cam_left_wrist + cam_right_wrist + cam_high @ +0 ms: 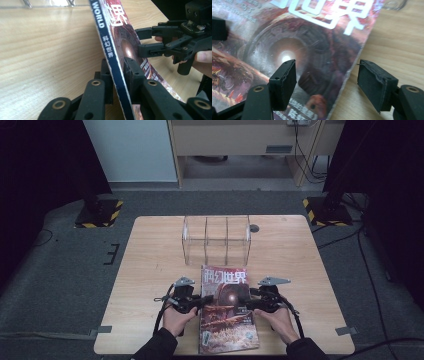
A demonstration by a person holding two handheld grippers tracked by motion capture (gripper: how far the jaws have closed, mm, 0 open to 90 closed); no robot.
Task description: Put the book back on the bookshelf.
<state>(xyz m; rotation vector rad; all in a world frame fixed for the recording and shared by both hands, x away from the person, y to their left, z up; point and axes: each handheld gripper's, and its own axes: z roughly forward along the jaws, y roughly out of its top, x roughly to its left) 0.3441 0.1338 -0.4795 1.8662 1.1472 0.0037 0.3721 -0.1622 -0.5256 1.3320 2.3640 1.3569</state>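
Pale wooden table (150, 270), lower centre: glossy science-fiction magazine (227, 310) pinched at spine by left gripper (117, 72); right gripper (327, 82) gaping astride opposite edge; likely slippage, one-sided hold.

A wooden table (150, 270) bears a clear rack (216, 239) and magazine (227, 320).

You are working in a lab or recording studio, not a home. Your plain wooden table (150, 270) stands alone on grey carpet (55, 270). Black curtains (40, 160) close off both sides, stand bases with yellow-black hazard tape (98, 213) flank it, and cables (365, 265) trail across the floor.
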